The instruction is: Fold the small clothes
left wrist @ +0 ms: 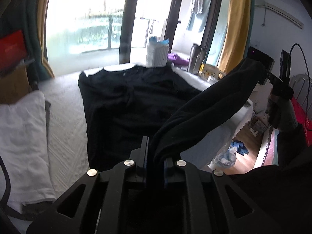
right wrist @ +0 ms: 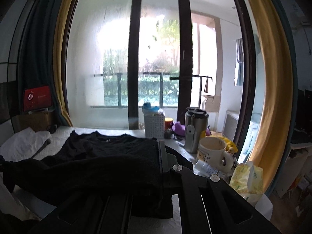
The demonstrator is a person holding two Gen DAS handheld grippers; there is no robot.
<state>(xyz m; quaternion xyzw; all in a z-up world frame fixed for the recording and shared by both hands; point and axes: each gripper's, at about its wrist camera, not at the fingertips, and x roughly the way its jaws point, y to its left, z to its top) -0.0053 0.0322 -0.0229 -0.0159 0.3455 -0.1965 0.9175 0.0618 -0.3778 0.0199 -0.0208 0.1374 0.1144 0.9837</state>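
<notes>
A black garment [left wrist: 126, 105] lies spread on the white-covered table [left wrist: 64, 117]. One edge of it is lifted in a band [left wrist: 214, 101] that runs up and to the right. My left gripper [left wrist: 155, 152] is shut on the near end of that band, and cloth fills the narrow gap between its blue pads. The far end is held by my right gripper [left wrist: 261, 68]. In the right wrist view the right gripper [right wrist: 156, 161] is shut on the black garment [right wrist: 109, 165]. The cloth drapes leftward over one finger and hides it.
At the table's far edge stand a white basket [right wrist: 154, 125], a steel tumbler [right wrist: 195, 128], a cream mug [right wrist: 212, 152] and a yellow tissue pack [right wrist: 245, 179]. White folded cloth [left wrist: 21, 128] lies on the left. The table's right edge drops to a wooden floor [left wrist: 249, 142].
</notes>
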